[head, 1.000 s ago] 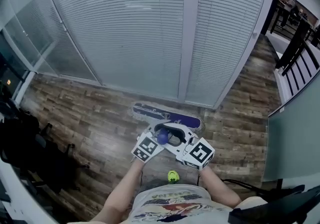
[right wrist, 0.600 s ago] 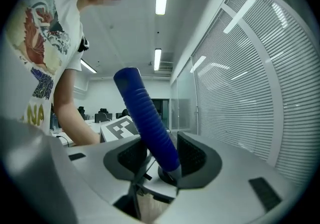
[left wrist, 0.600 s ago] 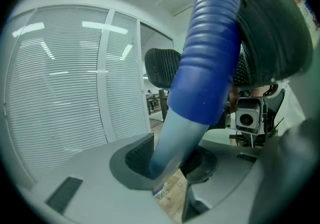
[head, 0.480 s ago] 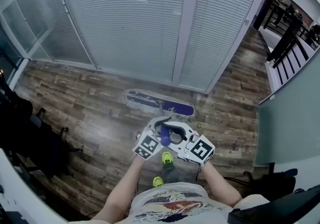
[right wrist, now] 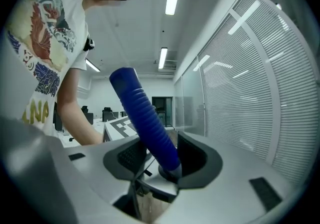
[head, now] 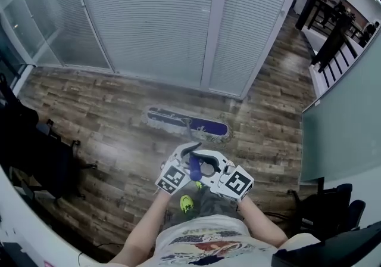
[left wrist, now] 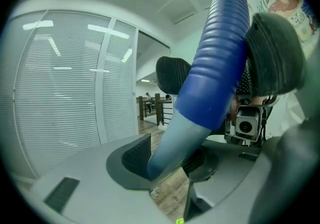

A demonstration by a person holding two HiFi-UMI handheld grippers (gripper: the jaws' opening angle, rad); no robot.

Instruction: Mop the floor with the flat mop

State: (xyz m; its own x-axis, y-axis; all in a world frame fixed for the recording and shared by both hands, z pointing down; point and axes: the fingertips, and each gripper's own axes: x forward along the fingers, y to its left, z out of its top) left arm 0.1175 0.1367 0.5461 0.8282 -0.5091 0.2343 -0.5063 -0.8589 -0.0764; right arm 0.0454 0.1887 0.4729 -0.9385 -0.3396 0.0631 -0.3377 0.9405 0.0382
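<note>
The flat mop head (head: pixel 186 123), purple and white, lies flat on the wood floor a short way out from the blinds. Its blue ribbed handle (head: pixel 194 167) rises toward me between both grippers. In the left gripper view the grey pole (left wrist: pixel 172 143) runs between the jaws of my left gripper (left wrist: pixel 170 164). Those jaws have just been opening, and the pole still touches the pads. My right gripper (right wrist: pixel 162 160) is shut on the blue grip (right wrist: pixel 147 123) a little higher up. In the head view the left gripper (head: pixel 186 154) and right gripper (head: pixel 207 158) sit close together.
A glass wall with white blinds (head: pixel 161 15) runs along the far side. Black office chairs (head: pixel 36 152) stand at the left, another chair (head: pixel 327 212) at the lower right. A teal partition (head: pixel 345 129) and a dark railing (head: pixel 333 39) close the right side. My yellow-green shoe (head: pixel 187 203) is below the grippers.
The mop head has been drawn back from the foot of the blinds, and more floor shows between them. Both grippers moved back with the handle, and my shoes stepped back.
</note>
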